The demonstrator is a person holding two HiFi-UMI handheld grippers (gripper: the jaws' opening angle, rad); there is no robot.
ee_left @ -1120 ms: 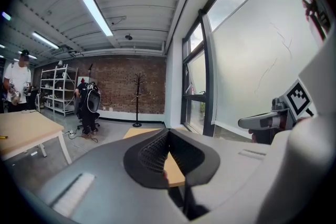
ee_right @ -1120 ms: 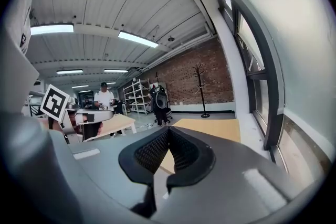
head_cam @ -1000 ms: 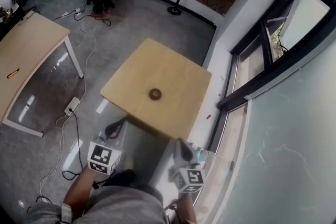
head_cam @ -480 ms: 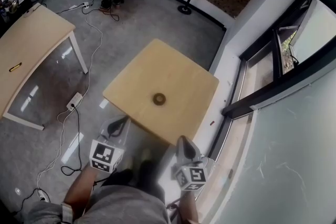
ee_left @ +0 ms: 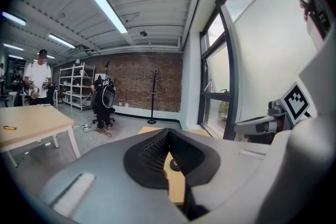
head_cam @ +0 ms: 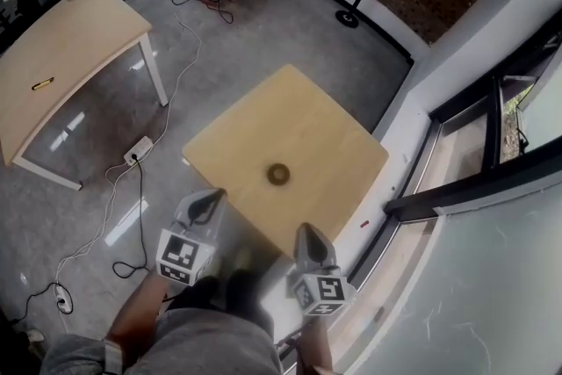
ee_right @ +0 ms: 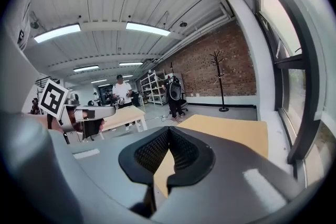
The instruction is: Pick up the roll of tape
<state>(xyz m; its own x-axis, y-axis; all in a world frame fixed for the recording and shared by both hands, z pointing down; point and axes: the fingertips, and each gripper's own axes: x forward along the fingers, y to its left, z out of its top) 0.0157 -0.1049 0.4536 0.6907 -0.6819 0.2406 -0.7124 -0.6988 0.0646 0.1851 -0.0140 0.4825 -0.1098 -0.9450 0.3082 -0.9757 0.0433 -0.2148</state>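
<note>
Nearest, at 7 o'clock in the head view, the left hand-held gripper has its jaws together and empty. Its own view shows the tips meeting, with only bench and tape glimpsed through the gap below them. At 5 o'clock the right hand-held gripper is likewise closed on nothing.

Both have come forward over the last second. Earlier they hung over bare floor short of the bench; now the left tips sit at its near-left edge and the right tips at its near corner.

Beyond them the tape lies flat near the middle of the bench, at 1 o'clock from the left gripper and 11 o'clock from the right. It is untouched and apart from both. I judge this to be the approach, early in the task, and whichever gripper takes the tape must open first.

Farther off, at 10 o'clock, stands a second bench, with a power strip on the floor between.
</note>
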